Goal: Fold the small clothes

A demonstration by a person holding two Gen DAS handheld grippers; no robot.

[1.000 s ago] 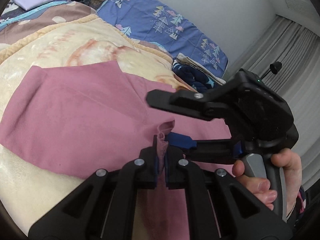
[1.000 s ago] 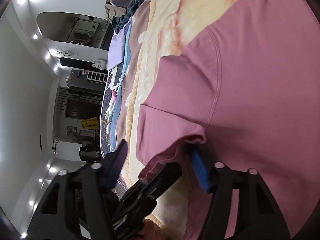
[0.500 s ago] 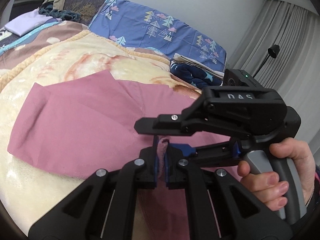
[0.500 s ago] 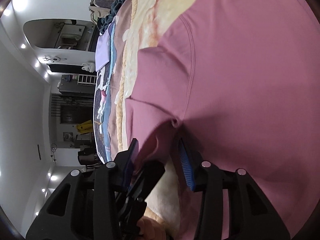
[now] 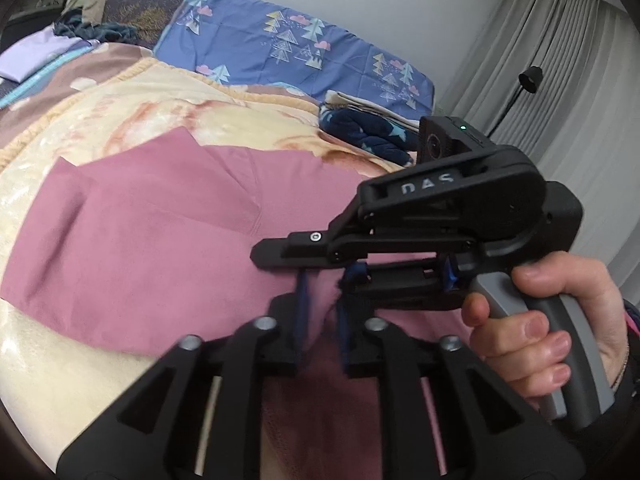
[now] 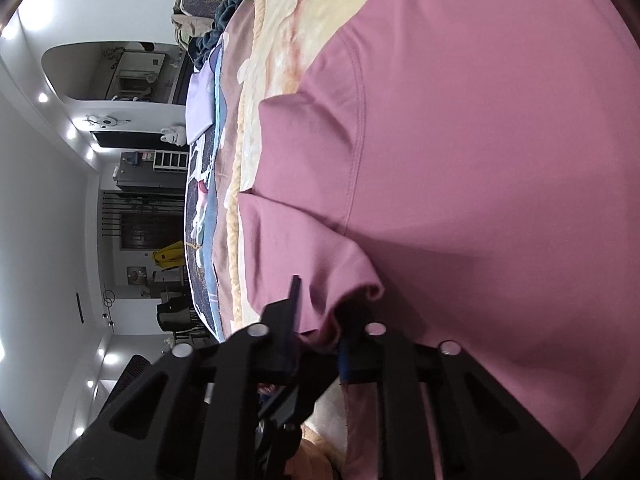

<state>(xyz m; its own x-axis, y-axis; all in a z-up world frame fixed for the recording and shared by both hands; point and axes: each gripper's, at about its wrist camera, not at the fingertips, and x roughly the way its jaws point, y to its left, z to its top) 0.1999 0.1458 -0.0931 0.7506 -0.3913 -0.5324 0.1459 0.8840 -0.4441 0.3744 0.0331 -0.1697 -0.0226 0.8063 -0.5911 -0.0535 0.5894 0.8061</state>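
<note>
The bed fills both views, spread with a cream blanket and, at its far side, a blue tree-print pillow. Across the blanket lies the task's thing, a pink garment, mostly flat, with one sleeve or corner folded over at its far edge and a curved seam showing in the right wrist view.

At the garment's near edge, the left gripper has its fingers a narrow gap apart, with a ridge of pink cloth standing between the blue pads; whether the pads bite the cloth or only flank it, I cannot tell. Just beyond it the right gripper, held in the person's right hand, comes in sideways, its fingers close together over the same bunched hem; its own view shows a fold of cloth running down between the fingers, though the contact itself is hidden.

Risks, as I judge them:
- both tools crowd one spot, so they may knock together or pinch only one layer
- a loose hold would let the hem slip as it is lifted, leaving a crooked fold
- the soft blanket could get caught along with the cloth
</note>
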